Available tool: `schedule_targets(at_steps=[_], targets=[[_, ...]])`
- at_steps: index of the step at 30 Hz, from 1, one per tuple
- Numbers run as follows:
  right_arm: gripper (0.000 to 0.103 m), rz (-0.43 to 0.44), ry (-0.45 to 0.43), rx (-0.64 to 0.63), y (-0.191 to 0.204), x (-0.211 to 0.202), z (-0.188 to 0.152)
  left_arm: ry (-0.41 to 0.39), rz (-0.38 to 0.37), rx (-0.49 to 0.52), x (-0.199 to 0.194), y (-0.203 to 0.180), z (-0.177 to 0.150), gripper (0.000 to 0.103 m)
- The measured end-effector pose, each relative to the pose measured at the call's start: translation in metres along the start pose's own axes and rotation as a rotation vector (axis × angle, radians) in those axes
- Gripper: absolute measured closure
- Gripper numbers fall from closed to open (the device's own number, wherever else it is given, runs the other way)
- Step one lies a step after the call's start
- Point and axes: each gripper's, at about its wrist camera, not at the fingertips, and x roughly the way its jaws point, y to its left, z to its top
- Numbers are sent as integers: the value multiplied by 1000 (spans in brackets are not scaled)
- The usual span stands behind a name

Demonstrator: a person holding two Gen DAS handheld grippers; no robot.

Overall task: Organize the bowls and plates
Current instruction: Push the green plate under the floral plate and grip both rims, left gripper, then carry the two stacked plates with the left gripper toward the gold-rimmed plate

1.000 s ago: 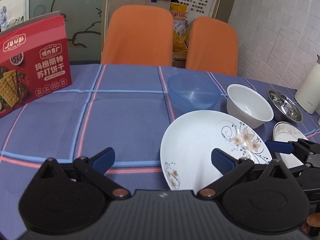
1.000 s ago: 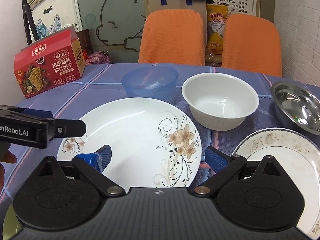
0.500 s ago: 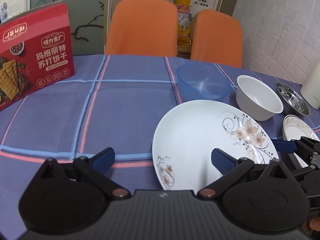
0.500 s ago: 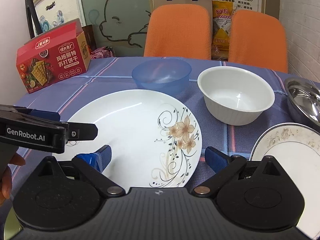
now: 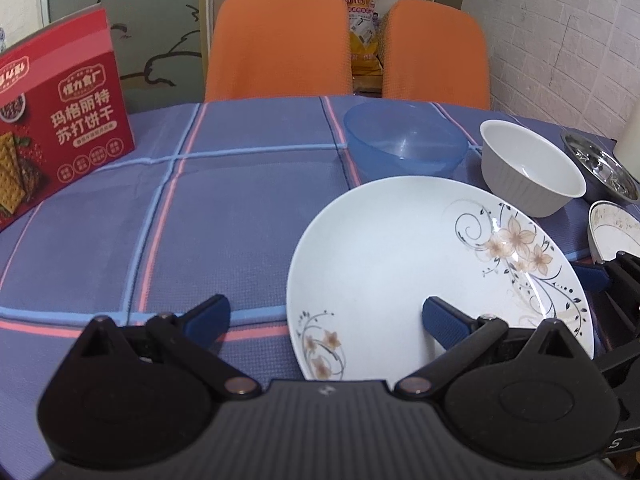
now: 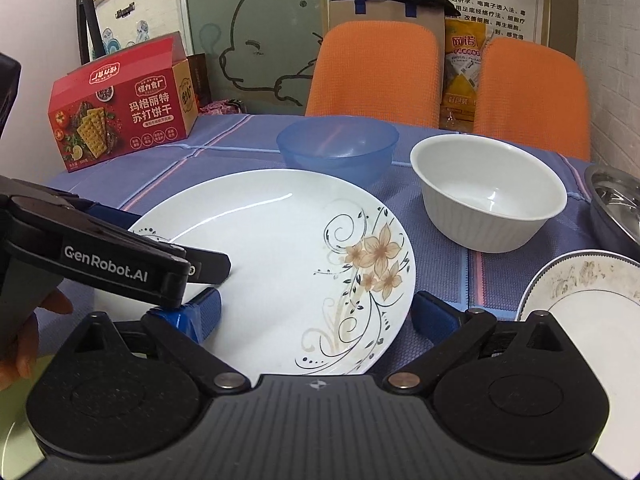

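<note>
Flowered plate (image 6: 280,240) on plaid tablecloth (image 5: 200,208), orange chairs (image 5: 276,40) behind

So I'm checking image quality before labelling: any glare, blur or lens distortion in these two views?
Left wrist view: a small glint on the large white floral plate, strong fisheye bending with dark corners, and the red cracker box is slightly soft. Right wrist view: a bright streak of glare on the same plate, a highlight inside the white ceramic bowl, the same curved edges, otherwise sharp.
</note>
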Motion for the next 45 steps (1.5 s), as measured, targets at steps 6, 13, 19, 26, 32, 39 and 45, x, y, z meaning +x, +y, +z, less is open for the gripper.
schedule_targets(at_steps=[6, 13, 19, 26, 32, 39, 45], targets=[[13, 6, 4, -5, 0, 1, 2, 5, 0, 1, 0, 0, 0, 1], [13, 6, 10, -5, -1, 1, 2, 3, -3, 0, 0, 1, 0, 1], [14, 19, 76, -21, 13, 5, 11, -16, -45, 24, -3, -4, 0, 21], [15, 49, 77, 73, 11, -6, 16, 0, -59, -21, -13, -11, 11, 43], [14, 30, 9, 62, 24, -45, 14, -62, -60, 2, -55, -20, 6, 42], [14, 28, -7, 63, 45, -87, -4, -69, -75, -7, -99, -24, -21, 43], [14, 38, 27, 113, 55, -110, -32, -31, -78, -7, -122, -31, -62, 43]])
